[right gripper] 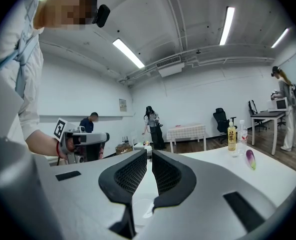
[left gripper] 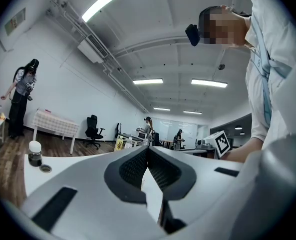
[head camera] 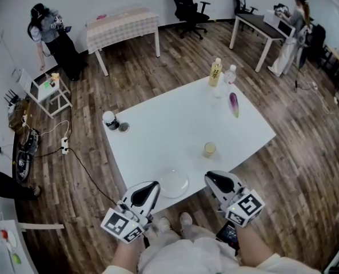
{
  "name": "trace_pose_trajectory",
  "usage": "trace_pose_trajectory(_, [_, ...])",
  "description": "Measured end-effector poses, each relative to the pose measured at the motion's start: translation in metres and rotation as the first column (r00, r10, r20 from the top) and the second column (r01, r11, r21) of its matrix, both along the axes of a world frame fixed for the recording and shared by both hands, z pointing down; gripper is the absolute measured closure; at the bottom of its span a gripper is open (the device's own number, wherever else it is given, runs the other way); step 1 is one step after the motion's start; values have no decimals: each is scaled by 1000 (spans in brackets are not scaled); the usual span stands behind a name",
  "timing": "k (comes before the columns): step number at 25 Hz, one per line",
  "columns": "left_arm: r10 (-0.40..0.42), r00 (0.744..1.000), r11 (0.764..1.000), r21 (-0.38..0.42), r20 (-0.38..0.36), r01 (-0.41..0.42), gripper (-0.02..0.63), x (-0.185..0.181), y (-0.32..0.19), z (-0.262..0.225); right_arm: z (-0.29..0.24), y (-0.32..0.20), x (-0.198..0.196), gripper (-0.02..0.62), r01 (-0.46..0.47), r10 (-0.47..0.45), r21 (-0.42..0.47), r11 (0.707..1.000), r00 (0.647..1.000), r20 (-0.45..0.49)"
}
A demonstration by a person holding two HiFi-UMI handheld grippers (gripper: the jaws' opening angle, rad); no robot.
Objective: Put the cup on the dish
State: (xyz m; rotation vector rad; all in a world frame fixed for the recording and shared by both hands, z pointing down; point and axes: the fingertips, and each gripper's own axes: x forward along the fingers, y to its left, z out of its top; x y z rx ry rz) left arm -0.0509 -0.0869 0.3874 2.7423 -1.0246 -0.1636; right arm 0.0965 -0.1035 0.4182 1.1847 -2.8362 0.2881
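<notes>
A small cup [head camera: 209, 149] with a yellowish tint stands on the white table [head camera: 175, 124], near its front right part. A clear round dish [head camera: 174, 182] lies at the table's front edge, left of the cup. My left gripper [head camera: 151, 187] hovers just left of the dish, shut and holding nothing. My right gripper [head camera: 212, 177] sits at the front edge below the cup, also shut and empty. In the right gripper view the dish [right gripper: 144, 210] shows faintly below the shut jaws [right gripper: 148, 155]. The left gripper view shows its jaws [left gripper: 148, 148] closed together.
At the table's far side stand a yellow bottle [head camera: 215, 72], a clear bottle [head camera: 230, 74] and a purple eggplant [head camera: 234, 104]. A dark jar [head camera: 110, 120] and a loose lid [head camera: 123, 127] sit at the left edge. People, desks and chairs stand around the room.
</notes>
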Motion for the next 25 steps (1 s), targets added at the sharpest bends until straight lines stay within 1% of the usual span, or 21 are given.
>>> trace_pose_trajectory(8, [30, 1000, 999, -11, 6, -30, 604, 2, -9, 5, 9, -11, -1, 558, -17, 17, -18, 1000, 1000, -16])
trace_pose_trajectory(13, [48, 999, 999, -19, 8, -48, 603, 9, -12, 12, 17, -19, -1, 556, 1, -1, -19, 1000, 1000, -29])
trace_pose_trajectory(18, [54, 998, 998, -30, 17, -54, 604, 16, -18, 21, 31, -31, 6, 498, 12, -14, -42, 999, 999, -51])
trace_pose_trajectory(22, [63, 998, 997, -52, 15, -62, 603, 25, -33, 39, 44, -43, 12, 479, 2, -6, -51, 999, 997, -71])
trace_pose_trajectory(25, [73, 997, 995, -65, 31, -70, 603, 37, -47, 54, 54, -53, 16, 462, -20, 16, -57, 998, 997, -79])
